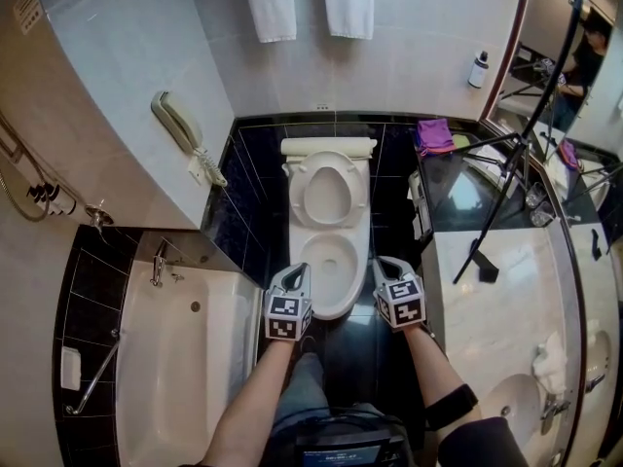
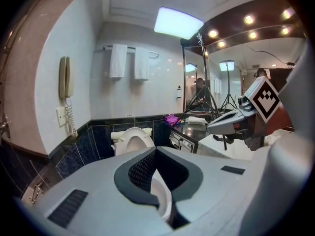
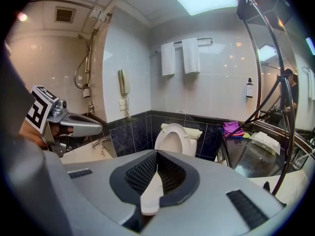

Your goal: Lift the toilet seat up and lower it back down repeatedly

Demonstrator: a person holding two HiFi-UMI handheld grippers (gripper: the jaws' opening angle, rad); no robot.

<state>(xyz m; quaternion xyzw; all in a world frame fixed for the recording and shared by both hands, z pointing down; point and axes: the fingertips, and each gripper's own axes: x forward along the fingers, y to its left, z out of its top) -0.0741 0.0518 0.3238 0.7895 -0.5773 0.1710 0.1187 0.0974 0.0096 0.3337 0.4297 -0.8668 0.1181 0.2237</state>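
The white toilet stands against the far wall. Its seat is raised and leans back against the tank. The raised seat also shows in the left gripper view and the right gripper view. My left gripper is by the bowl's front left rim, my right gripper by its front right rim. Both are shut with nothing held. In each gripper's own view the jaws meet, with white bowl rim showing below them.
A bathtub lies at the left, with a wall phone above it. Two towels hang over the toilet. At the right are a counter, a purple cloth and a black stand.
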